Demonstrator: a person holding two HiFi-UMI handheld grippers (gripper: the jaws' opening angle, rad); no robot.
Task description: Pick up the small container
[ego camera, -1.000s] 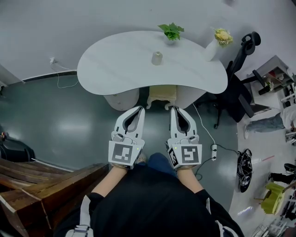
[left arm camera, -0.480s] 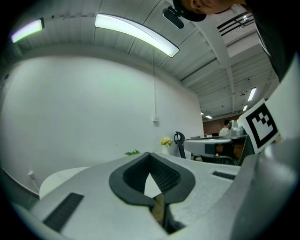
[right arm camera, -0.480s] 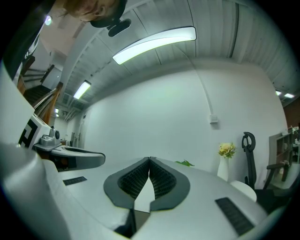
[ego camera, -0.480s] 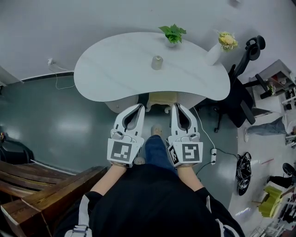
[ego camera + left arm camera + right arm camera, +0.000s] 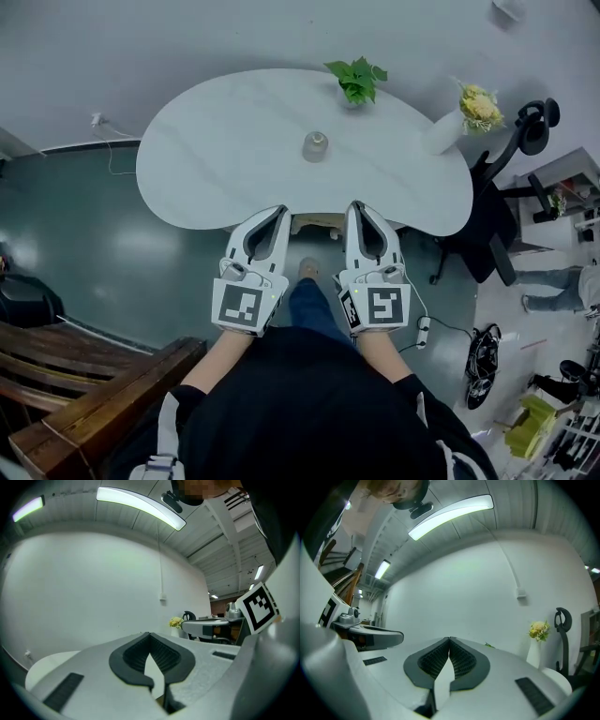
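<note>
A small grey container (image 5: pixel 315 146) stands near the middle of the white kidney-shaped table (image 5: pixel 216 141). In the head view my left gripper (image 5: pixel 280 212) and right gripper (image 5: pixel 355 207) are side by side at the table's near edge, both pointing at it, well short of the container. Both are shut with nothing between the jaws. The left gripper view shows its jaw tips (image 5: pixel 150 635) meeting; the right gripper view shows the same (image 5: pixel 449 640). The container is hidden behind the jaws in both gripper views.
A green potted plant (image 5: pixel 357 79) sits at the table's far edge. A white vase of yellow flowers (image 5: pixel 466 112) stands at its right end. A black office chair (image 5: pixel 511 178) is to the right, wooden furniture (image 5: pixel 84 394) at lower left, a chair seat (image 5: pixel 314 225) under the table.
Both grippers have moved forward together to the table's near edge. The table and container now lie closer and lower in the head view. The jaws stay shut.
</note>
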